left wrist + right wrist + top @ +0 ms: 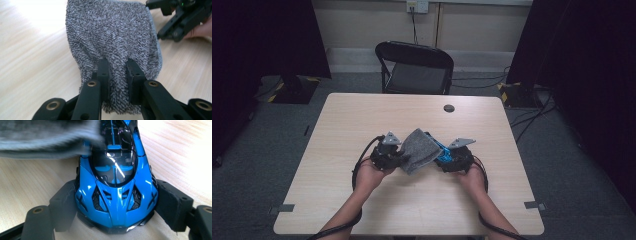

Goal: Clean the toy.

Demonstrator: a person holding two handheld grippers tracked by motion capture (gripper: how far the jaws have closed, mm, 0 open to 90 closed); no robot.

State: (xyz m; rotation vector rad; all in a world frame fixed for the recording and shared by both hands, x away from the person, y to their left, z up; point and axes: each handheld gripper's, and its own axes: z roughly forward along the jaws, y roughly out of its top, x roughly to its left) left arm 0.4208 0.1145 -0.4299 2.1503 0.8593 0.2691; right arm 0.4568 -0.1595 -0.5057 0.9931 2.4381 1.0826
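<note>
- Black jaws of left gripper [117,72] sit nearest the lens in left gripper view, clenched on a bunched fold of grey cloth [112,37]; terry pile bulges between and around the pads.
- Cloth fans out wide beyond the jaws, hemmed edge on its right side, light wood table [30,62] under it.
- Right gripper [175,22] shows at top right of that view w/ a bit of hand behind it, just beside the cloth's far edge.
- Right gripper view: right gripper [116,202] grasps a blue toy car [116,190] by both flanks, padded jaws pressed to the bodywork either side. Car has a dark glossy canopy w/ blue accents; one end points at the lens.
- Blurred grey cloth [47,137] lies over the car's far end, touching the roof area.
- High view: both grippers near table centre, left gripper [387,152] and right gripper [455,157] close together, cloth [418,150] draped between them over the car [441,149], only a blue strip visible.
- Forearms come in from the bottom edge; cables trail back along them.
- Black folding chair [414,67] beyond the far edge; small dark round grommet [449,108] near that edge.
</note>
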